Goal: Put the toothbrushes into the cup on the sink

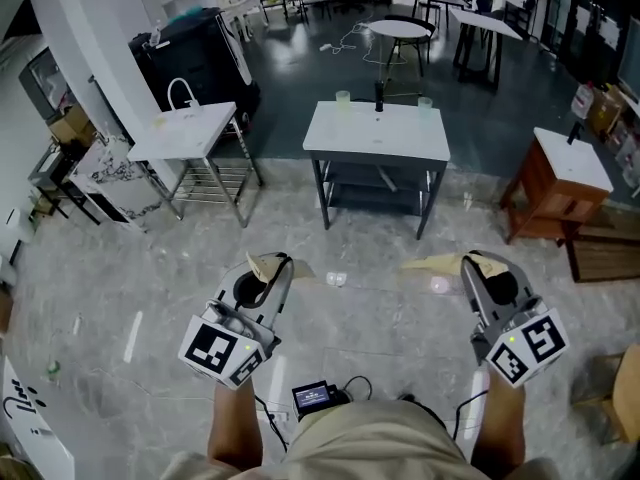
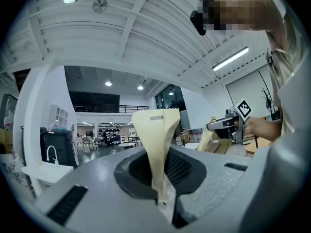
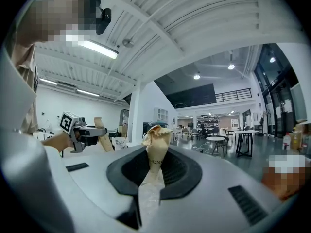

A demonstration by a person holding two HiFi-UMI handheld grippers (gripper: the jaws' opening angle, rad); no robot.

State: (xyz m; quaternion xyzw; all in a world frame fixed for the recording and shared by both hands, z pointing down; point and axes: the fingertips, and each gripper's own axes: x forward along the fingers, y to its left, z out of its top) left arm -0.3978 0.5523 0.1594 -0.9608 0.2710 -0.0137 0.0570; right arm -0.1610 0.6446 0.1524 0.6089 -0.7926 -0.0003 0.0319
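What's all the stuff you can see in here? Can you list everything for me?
sink table: one, pale top on dark legs, middle, ahead of the person
cups: two, pale, one at each back corner of that top
tap: one, black, between the cups
sink stand: one, white with a curved white tap, left
wooden cabinet: one, brown with a white top, right
round table: one, white, far back
left gripper: one, grey, beige jaws together, nothing in them
right gripper: one, grey, beige jaws together, nothing in them
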